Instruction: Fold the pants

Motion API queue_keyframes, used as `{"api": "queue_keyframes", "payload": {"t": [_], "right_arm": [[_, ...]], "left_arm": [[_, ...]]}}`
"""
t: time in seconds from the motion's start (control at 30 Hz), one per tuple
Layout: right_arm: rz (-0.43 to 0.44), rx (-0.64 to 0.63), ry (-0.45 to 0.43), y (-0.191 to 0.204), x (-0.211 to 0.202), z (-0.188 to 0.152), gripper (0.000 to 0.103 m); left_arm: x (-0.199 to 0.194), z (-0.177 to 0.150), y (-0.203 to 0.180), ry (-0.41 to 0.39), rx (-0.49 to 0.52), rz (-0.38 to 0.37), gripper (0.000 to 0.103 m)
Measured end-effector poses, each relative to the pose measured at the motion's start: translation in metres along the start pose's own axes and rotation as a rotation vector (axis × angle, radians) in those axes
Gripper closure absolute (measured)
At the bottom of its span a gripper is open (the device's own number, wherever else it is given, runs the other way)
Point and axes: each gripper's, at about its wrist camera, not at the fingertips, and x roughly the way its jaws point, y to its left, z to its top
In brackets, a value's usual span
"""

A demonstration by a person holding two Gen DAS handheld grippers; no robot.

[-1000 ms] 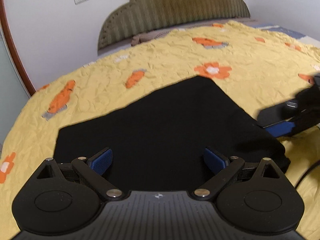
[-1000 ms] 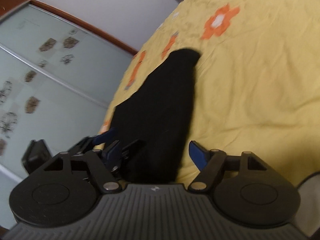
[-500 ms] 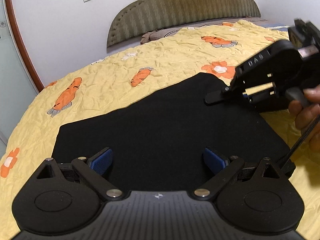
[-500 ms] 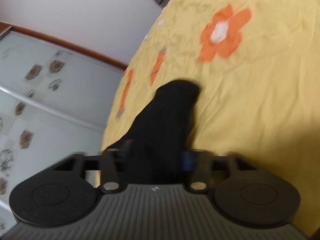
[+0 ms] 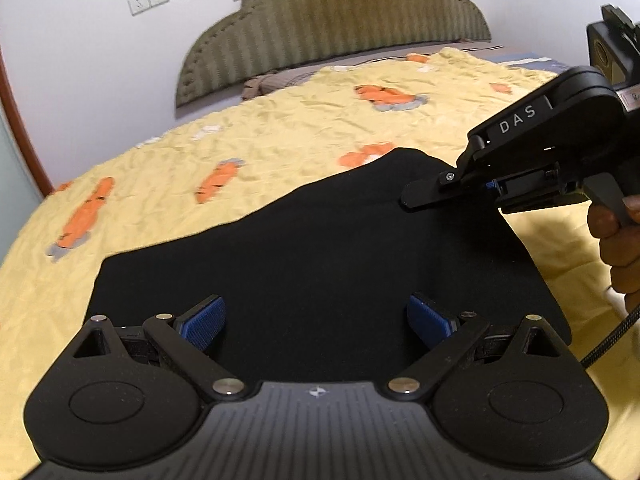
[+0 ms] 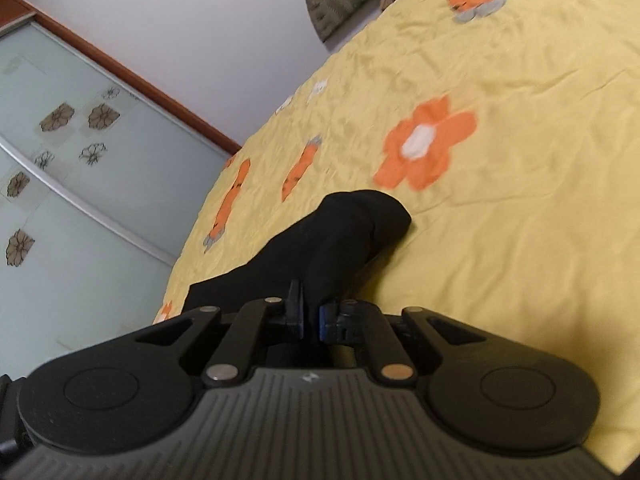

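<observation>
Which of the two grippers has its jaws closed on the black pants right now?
The right gripper: its blue pads pinch the black pants. The left gripper stands wide open above them.

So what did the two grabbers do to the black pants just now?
The right gripper closed its jaws on the far edge of the black pants and swung up over them, lifting that edge into a ridge. The left gripper stayed wide open, gripping nothing. The rest of the pants stayed flat on the yellow bedspread.
</observation>
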Motion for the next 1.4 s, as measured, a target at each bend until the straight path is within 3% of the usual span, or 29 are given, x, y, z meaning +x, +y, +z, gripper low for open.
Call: {"api": "queue_keyframes", "payload": {"t": [0.1, 0.2, 0.23, 0.33, 0.43, 0.5, 0.53, 0.57, 0.7, 0.8, 0.93, 1.0, 1.07, 1.13, 1.2, 1.27, 1.4], "right_arm": [[-0.019, -0.001, -0.023, -0.01, -0.019, 0.001, 0.095], [-0.03, 0.013, 0.006, -0.022, -0.029, 0.005, 0.094], [-0.032, 0.04, 0.035, -0.03, -0.027, 0.006, 0.086], [-0.024, 0.141, 0.014, -0.055, -0.026, 0.017, 0.042], [0.139, 0.282, 0.004, -0.077, -0.011, 0.035, 0.042], [0.112, 0.267, 0.014, -0.076, 0.001, 0.046, 0.057], [0.077, 0.232, 0.024, -0.072, 0.007, 0.052, 0.078], [0.039, 0.198, 0.029, -0.068, 0.01, 0.056, 0.084], [-0.02, -0.007, -0.018, -0.039, 0.008, 0.07, 0.089], [-0.069, -0.266, -0.066, -0.004, 0.005, 0.077, 0.09], [-0.2, -0.209, 0.031, -0.022, 0.029, 0.083, 0.09], [-0.198, -0.134, 0.032, -0.038, 0.033, 0.083, 0.087], [-0.266, -0.141, -0.014, -0.039, 0.028, 0.08, 0.064], [-0.387, -0.222, -0.084, -0.026, 0.015, 0.076, 0.053], [-0.484, -0.325, -0.169, -0.007, -0.009, 0.064, 0.056], [-0.469, -0.43, -0.181, 0.012, -0.032, 0.046, 0.056], [-0.349, -0.585, -0.052, 0.042, -0.056, -0.009, 0.047]], "left_arm": [[0.003, 0.002, -0.01, 0.009, 0.008, -0.033, 0.005], [0.002, 0.001, -0.015, 0.001, 0.029, -0.004, 0.005], [0.002, 0.001, -0.015, -0.002, 0.027, 0.002, 0.005], [0.006, 0.002, -0.012, 0.027, 0.004, -0.023, 0.005], [0.008, 0.001, -0.009, 0.047, -0.018, -0.034, 0.005], [0.009, 0.002, -0.009, 0.046, -0.023, -0.029, 0.005], [0.009, 0.003, -0.009, 0.044, -0.029, -0.03, 0.005], [0.009, 0.004, -0.009, 0.038, -0.036, -0.031, 0.005], [0.016, 0.011, -0.013, 0.032, -0.054, -0.031, 0.005], [0.026, 0.013, -0.015, 0.057, -0.063, -0.042, 0.005], [0.022, 0.014, -0.016, 0.056, -0.075, -0.036, 0.005], [0.016, 0.014, -0.015, 0.043, -0.068, -0.022, 0.005], [0.012, 0.014, -0.012, 0.031, -0.062, -0.001, 0.005], [0.008, 0.013, -0.005, 0.011, -0.077, 0.023, 0.005], [0.003, 0.013, 0.002, -0.002, -0.11, 0.035, 0.005], [-0.002, 0.009, 0.008, -0.012, -0.127, 0.049, 0.005], [0.006, -0.001, 0.014, 0.036, -0.114, 0.108, 0.005]]}}
